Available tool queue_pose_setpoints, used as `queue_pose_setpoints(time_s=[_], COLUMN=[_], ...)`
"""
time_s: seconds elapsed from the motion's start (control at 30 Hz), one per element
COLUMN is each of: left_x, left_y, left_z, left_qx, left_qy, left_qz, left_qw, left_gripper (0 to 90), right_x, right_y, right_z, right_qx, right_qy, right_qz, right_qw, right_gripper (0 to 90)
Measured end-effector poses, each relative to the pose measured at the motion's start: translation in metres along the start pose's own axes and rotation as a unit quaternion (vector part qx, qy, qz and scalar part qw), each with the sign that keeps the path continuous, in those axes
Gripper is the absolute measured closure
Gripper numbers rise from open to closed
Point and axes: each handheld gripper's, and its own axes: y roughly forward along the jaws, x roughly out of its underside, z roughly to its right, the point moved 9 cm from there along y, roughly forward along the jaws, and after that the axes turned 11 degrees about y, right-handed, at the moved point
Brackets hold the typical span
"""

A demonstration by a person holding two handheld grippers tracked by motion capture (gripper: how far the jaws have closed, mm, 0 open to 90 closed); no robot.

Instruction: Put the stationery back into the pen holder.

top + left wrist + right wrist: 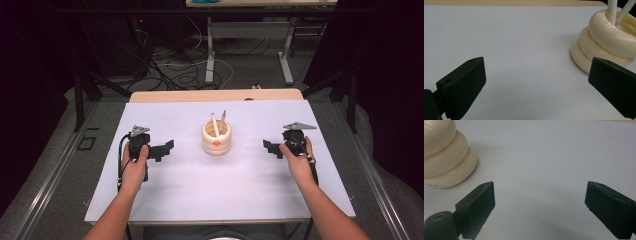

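Both tongs rest released on the white worktop (165, 200), nothing between their jaws: the left tongs (167, 147) and the right tongs (269, 147) flank the cream ribbed holder (216, 139), which stands mid-worktop, well apart from each. To reach in cleanly, I judge it best to come from above along a stick's lean, steadying the holder's side with the other tongs. Inside stand two pale sticks (215, 124), tilted; an orange spot marks the holder's front

One cream ribbed holder (216, 138) of three stacked rings, two white utensil handles (215, 125) standing inside it, two hand-held grippers, left gripper (162, 150), right gripper (272, 148), one white-covered tabletop (200, 190)
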Motion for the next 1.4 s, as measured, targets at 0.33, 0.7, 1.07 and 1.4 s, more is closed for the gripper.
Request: queue_pose_setpoints(time_s=[0.33,0.7,1.07,1.4], left_x=[0.002,0.002,0.005,0.005], left_y=[0.001,-0.001,0.0,0.001], left_z=[-0.003,-0.005,-0.009,-0.009], left_qx=[-0.004,-0.006,-0.009,-0.012], left_qy=[-0.003,0.001,-0.004,-0.007], left_qz=[0.001,-0.004,-0.005,0.0], left_qw=[1.0,1.0,0.9999,0.9999], left_gripper=[1.3,1.3,1.3,1.3], right_x=[0.006,0.012,0.018,0.018], right_y=[-0.004,-0.007,-0.004,-0.004], right_z=[0.018,0.028,0.033,0.033], right_qx=[0.021,0.031,0.042,0.042], right_qy=[0.021,0.027,0.025,0.026], right_qz=[0.01,0.013,0.006,0.006], right_qw=[0.9995,0.9991,0.9988,0.9988], right_gripper=[8.7,8.5,8.5,8.5])
